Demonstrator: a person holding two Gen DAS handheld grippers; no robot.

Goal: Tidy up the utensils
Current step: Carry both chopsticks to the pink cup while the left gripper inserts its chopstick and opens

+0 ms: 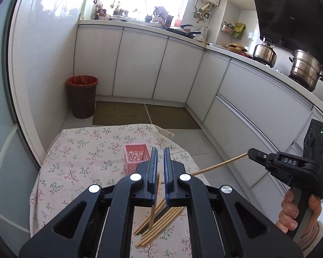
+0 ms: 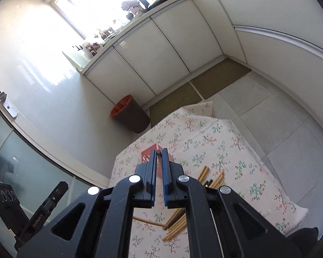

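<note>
A pink lattice holder (image 1: 135, 155) stands on the flower-print tablecloth (image 1: 79, 150); it also shows in the right wrist view (image 2: 148, 153). Several bamboo chopsticks (image 1: 161, 221) lie in a heap on the cloth near me, also seen in the right wrist view (image 2: 176, 223). My left gripper (image 1: 160, 153) is shut on one chopstick (image 1: 154, 206) that hangs down over the heap. My right gripper (image 2: 160, 152) is shut on another chopstick (image 1: 221, 163), which points toward the holder; only its end (image 2: 158, 151) shows between the fingertips.
The table is small, with floor on its far and right sides. A brown bin (image 1: 82, 96) with a red liner stands by the left wall. White cabinets (image 1: 140, 64) line the back and right, with pots (image 1: 303, 69) on the counter.
</note>
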